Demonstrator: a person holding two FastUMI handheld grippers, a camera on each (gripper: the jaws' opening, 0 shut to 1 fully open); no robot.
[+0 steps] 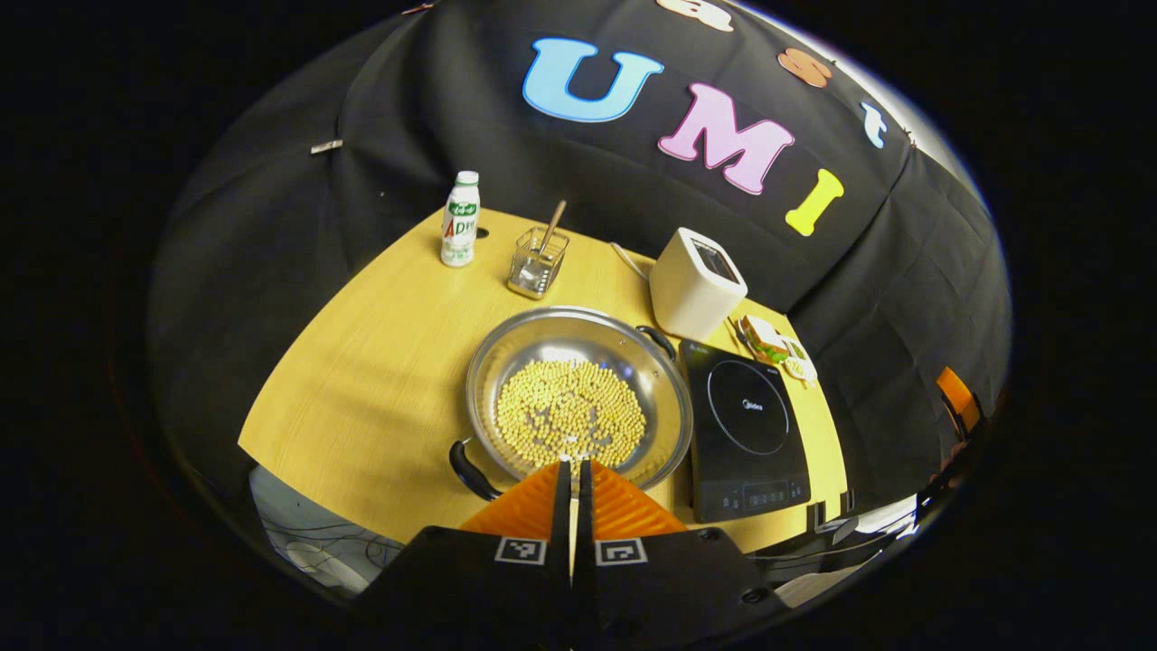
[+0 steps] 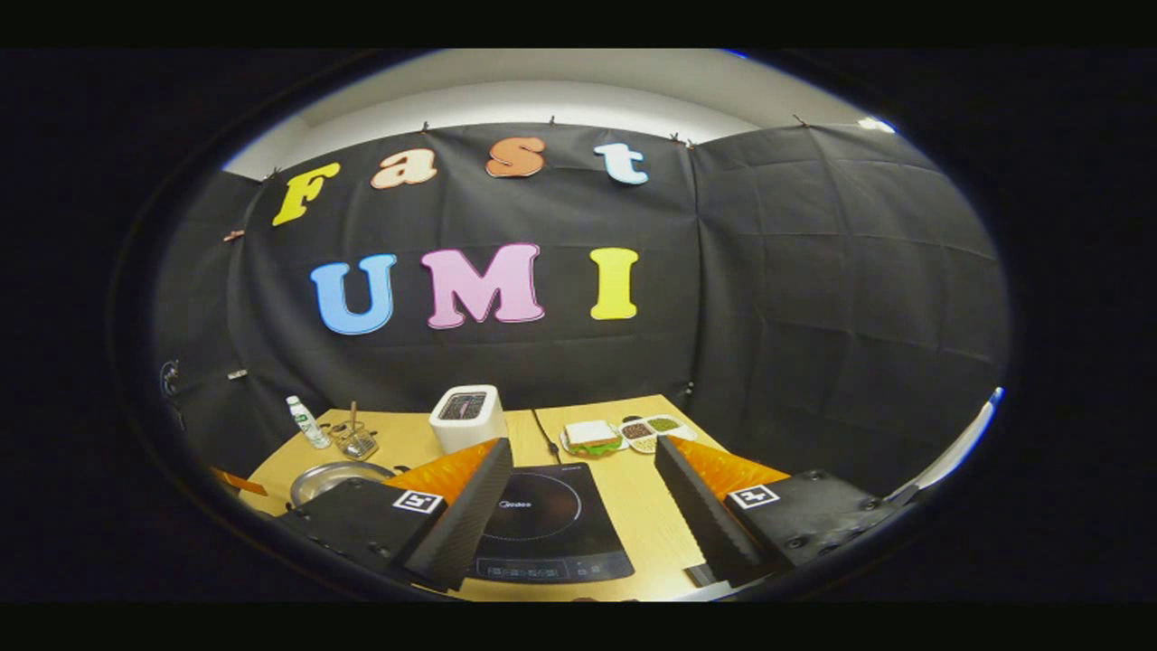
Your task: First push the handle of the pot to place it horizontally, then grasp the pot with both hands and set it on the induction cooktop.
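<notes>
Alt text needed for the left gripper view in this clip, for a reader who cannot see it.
The left gripper, orange fingers closed together, hangs above the near rim of a wide steel pot holding yellow beans on a yellow wooden table. A black induction cooktop lies right of the pot, a white toaster behind it.

pot (image 1: 578, 402) left of induction cooktop (image 1: 748, 425), toaster (image 1: 696, 282) behind both

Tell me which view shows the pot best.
The left gripper view: the pot sits centred, with its rim, both black handles and the beans inside in plain sight. The right gripper view catches just a sliver of its rim behind the right hand-held gripper's finger.
</notes>
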